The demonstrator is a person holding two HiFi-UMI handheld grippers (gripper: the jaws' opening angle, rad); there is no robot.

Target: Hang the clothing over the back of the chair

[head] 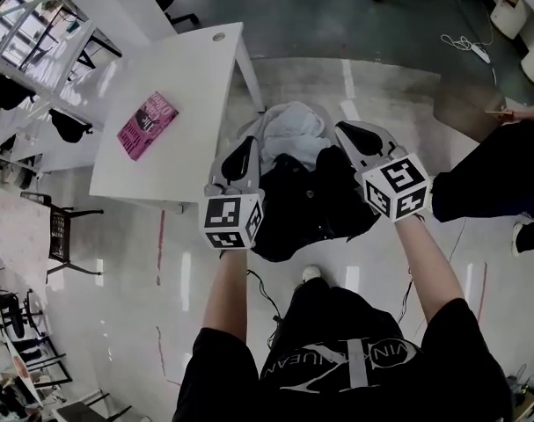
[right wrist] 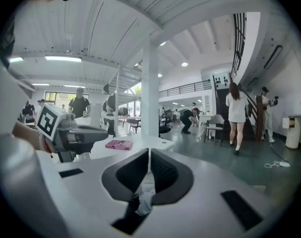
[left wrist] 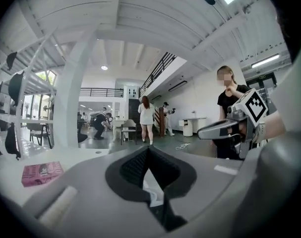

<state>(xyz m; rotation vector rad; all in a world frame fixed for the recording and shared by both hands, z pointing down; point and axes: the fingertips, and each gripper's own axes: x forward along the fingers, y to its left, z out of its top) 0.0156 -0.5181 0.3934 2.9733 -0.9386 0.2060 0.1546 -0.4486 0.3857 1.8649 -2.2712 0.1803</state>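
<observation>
Head view, looking steeply down: the clothing (head: pixel 297 192), a limp garment of matte black fabric with a soft pale grey part bunched at its far edge, hangs in folds between the two grippers, above the glossy pale floor (head: pixel 126 323) and just right of the worktop (head: pixel 187 77). The left claw (head: pixel 246 148) grips the garment's left edge and the right claw (head: pixel 347 132) its right edge, each gripper carrying a cube of black-and-white square markers at its near end. In the left gripper view, the left claw (left wrist: pixel 149 150) is pressed together, and between its dark ribbed pads a thin strip of light cloth over dark cloth (left wrist: pixel 153 192) is pinched. In the right gripper view, the right claw (right wrist: pixel 149 155) is likewise closed on a crumpled tuft of grey and black fabric (right wrist: pixel 143 198), its smooth grey shells meeting at a narrow seam. The worktop is a flat white rectangular slab with a small round cable hole near its far right corner. On it lies a book (head: pixel 148 126) with a magenta cover, flat and slightly askew, near the slab's near edge. No view shows clearly what lies under the hanging garment.
</observation>
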